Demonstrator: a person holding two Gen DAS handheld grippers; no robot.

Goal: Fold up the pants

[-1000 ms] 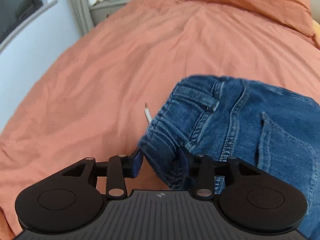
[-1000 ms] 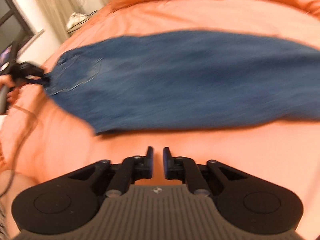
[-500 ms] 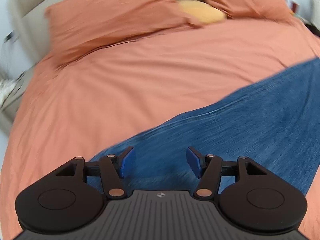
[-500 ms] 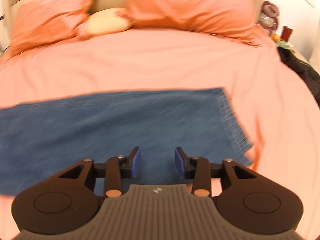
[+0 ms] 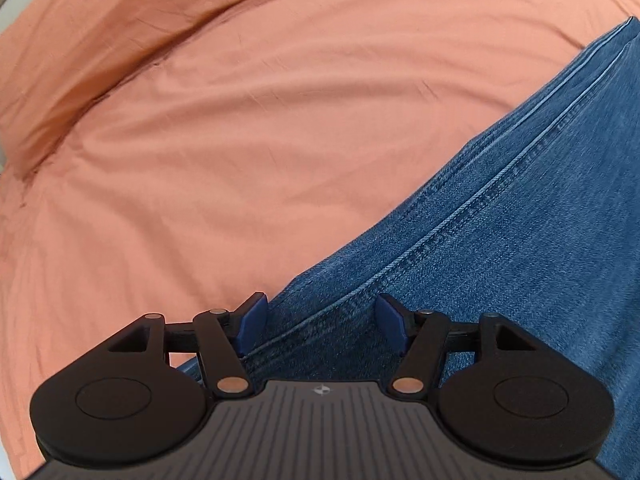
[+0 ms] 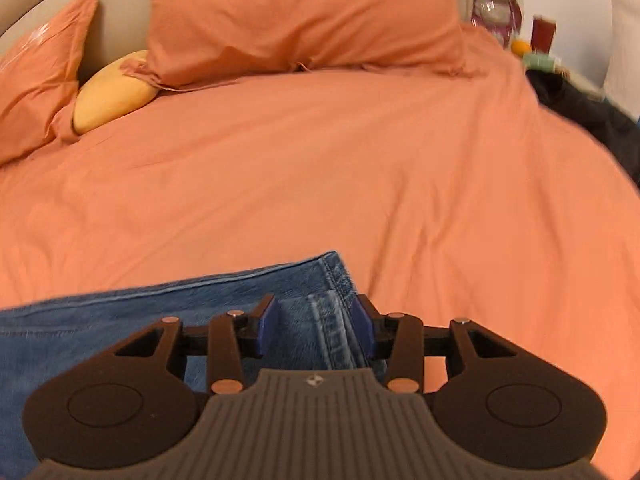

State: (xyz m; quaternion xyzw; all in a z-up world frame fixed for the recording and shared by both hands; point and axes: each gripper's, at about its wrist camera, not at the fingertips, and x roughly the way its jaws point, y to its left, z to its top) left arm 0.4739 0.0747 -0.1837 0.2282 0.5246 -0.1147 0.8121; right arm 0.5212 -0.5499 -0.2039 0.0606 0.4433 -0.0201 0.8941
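Blue denim pants (image 5: 520,208) lie flat on an orange bed cover (image 5: 240,120). In the left wrist view my left gripper (image 5: 320,322) is open, its jaws straddling the pants' upper edge and a seam. In the right wrist view the hem end of the pants' leg (image 6: 304,304) lies by my right gripper (image 6: 314,330), which is open with the hem corner between its blue pads. Neither gripper holds the cloth.
Orange pillows (image 6: 304,16) and a yellow cushion (image 6: 112,92) lie at the bed's head. A dark garment (image 6: 592,112) and small items on a bedside stand (image 6: 540,40) are at the right. Bare orange cover stretches beyond the pants.
My left gripper has let go of the waistband and moved along the pants. My right gripper has opened and moved to the hem end. Both came down close to the cloth.
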